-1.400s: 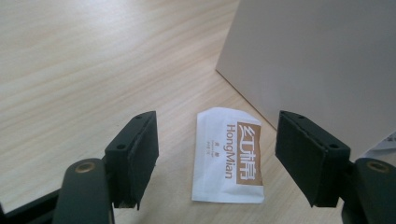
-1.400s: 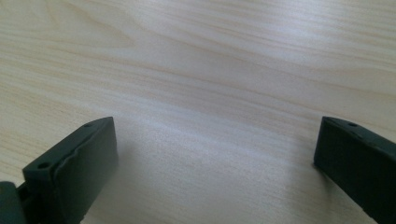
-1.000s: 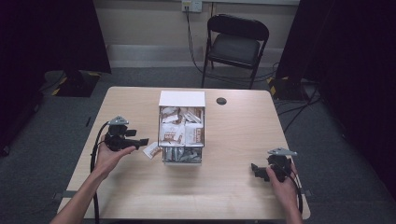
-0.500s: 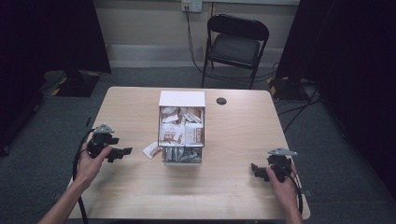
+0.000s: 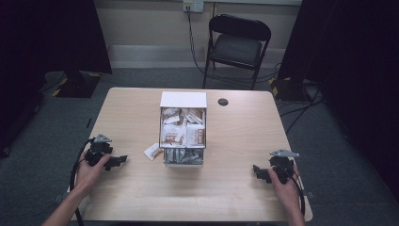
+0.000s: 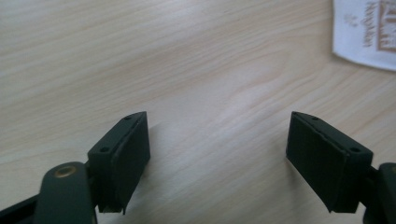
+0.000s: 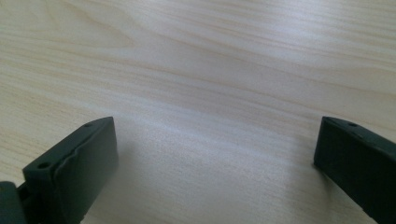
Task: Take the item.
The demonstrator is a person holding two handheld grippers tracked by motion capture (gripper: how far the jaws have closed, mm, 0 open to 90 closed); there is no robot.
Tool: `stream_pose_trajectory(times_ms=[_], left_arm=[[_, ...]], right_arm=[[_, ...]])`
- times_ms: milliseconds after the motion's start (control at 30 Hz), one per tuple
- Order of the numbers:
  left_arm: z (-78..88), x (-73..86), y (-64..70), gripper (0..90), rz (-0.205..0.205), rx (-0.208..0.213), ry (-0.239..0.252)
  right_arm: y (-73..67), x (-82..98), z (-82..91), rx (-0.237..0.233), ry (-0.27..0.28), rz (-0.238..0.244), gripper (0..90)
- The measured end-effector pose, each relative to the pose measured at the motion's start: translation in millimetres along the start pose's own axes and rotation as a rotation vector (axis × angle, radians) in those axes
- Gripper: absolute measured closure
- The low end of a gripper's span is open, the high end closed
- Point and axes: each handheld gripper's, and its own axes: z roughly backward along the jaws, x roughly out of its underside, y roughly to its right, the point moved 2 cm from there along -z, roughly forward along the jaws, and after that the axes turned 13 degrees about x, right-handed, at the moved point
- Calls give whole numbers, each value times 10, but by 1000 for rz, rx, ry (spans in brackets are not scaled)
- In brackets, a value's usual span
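Observation:
A white open box point(image 5: 183, 100) full of snack packets stands in the middle of the table point(image 5: 235, 188). One white packet point(image 5: 152, 151) lies flat on the wood just left of the box; its corner point(image 6: 369, 32) shows at the top right of the left gripper view. My left gripper point(image 5: 118, 161) rests low at the table's left, jaws wide apart with bare wood between them point(image 6: 217, 158). My right gripper point(image 5: 257, 171) sits at the table's front right, open over bare wood point(image 7: 215, 168).
A small black round disc point(image 5: 223, 101) lies behind the box to the right. A black folding chair point(image 5: 237, 47) stands beyond the far edge. Cables trail from both grippers off the table's sides.
My left gripper has drawn back from the loose packet beside the box, leftward and down to the table's left edge. The packet stays on the wood. The right gripper has not moved.

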Motion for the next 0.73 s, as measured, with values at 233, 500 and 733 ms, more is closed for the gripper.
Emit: stream_pose_trajectory(times_ms=[233, 500, 733], left_arm=[[-32, 121, 39, 105, -22, -16, 84], [-48, 132, 31, 19, 0, -37, 79], [-46, 137, 33, 0, 17, -47, 78]], right_arm=[[0, 0, 0, 0, 1, 1, 0], [1, 0, 0, 0, 1, 2, 0], [0, 1, 1, 0, 1, 1, 0]])
